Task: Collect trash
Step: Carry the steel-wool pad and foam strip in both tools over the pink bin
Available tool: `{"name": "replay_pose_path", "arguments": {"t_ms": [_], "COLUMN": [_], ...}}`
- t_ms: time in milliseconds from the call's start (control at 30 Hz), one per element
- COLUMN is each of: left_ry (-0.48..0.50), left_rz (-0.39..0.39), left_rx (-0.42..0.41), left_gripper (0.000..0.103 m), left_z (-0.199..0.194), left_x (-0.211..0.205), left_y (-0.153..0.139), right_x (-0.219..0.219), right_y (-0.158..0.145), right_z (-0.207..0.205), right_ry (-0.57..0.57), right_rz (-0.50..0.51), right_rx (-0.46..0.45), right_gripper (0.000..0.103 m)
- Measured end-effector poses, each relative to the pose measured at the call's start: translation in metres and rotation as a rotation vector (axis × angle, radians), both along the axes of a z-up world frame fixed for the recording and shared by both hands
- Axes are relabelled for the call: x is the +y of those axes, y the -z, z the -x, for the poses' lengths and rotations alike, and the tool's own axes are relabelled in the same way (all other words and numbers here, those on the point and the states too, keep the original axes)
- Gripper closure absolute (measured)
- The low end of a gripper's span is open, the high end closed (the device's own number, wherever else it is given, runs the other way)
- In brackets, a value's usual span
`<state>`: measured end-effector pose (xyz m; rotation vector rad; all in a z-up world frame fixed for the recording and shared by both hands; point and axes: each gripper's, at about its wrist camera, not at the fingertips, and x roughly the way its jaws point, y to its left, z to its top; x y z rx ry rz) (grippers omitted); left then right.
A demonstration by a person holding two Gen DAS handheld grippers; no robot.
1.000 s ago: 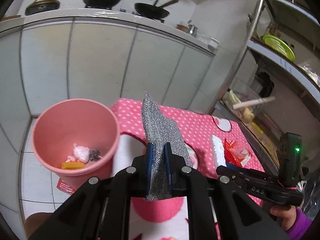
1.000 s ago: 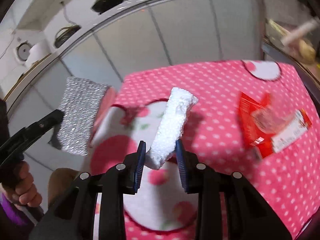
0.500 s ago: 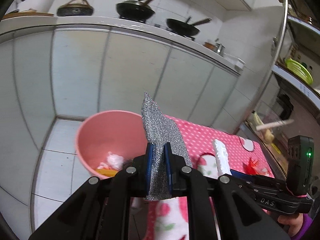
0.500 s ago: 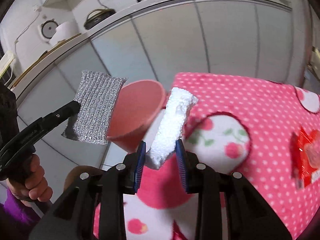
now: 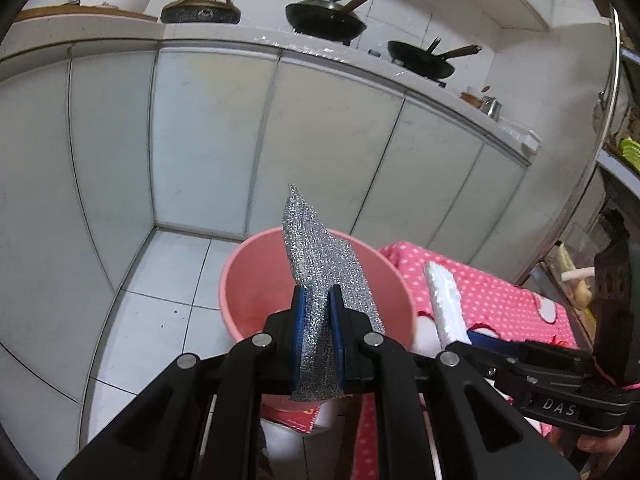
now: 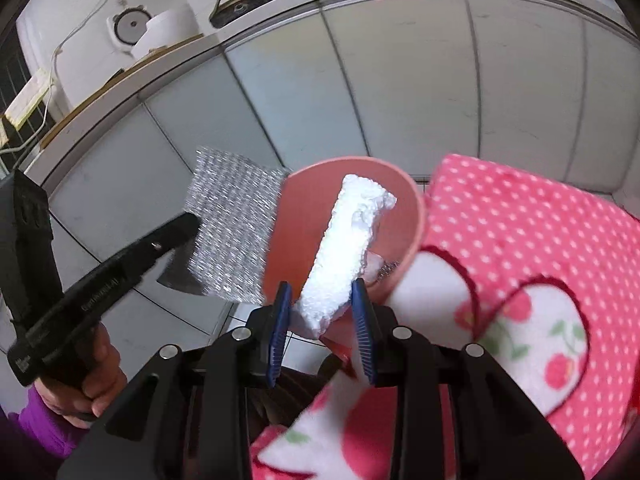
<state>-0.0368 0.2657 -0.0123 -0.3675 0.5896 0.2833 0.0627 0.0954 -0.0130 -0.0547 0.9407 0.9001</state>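
My left gripper (image 5: 317, 322) is shut on a silver glittery scouring cloth (image 5: 320, 264) and holds it over the near rim of the pink bucket (image 5: 256, 276). My right gripper (image 6: 322, 312) is shut on a white foam block (image 6: 348, 248) and holds it just in front of the pink bucket (image 6: 304, 220), which stands on the floor beside the table. The cloth (image 6: 236, 224) also shows in the right wrist view, left of the bucket. The foam block (image 5: 446, 304) shows in the left wrist view, right of the bucket. Some trash lies in the bucket, mostly hidden.
A table with a pink polka-dot cloth (image 6: 520, 256) lies to the right of the bucket. White tiled cabinets (image 5: 200, 140) carry a counter with pans (image 5: 324, 20). A metal shelf rack (image 5: 612, 128) stands at the far right. White tiled floor (image 5: 152, 320) surrounds the bucket.
Both grippers have swung left from over the table toward the bucket, each still holding its item. The red wrapper on the table has left both views.
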Motion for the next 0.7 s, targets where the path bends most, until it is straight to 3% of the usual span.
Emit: {"name": "replay_pose_path", "arguments": {"t_ms": [300,700], "left_ry": [-0.018,-0.020], "left_rz": [0.001,0.023], "left_rx": [0.069,0.114], "left_gripper": [0.091,0.090], "left_z": [-0.027,-0.041], "left_x": [0.009,0.013], "left_y": [0.027,0.044], "right_x": [0.036,0.044], "right_y": [0.019,0.041], "right_z": [-0.017,-0.031], "right_ry": [-0.018,0.006], "right_rz": [0.046,0.066], "right_rx": [0.022,0.053], "right_gripper": [0.071,0.071]}}
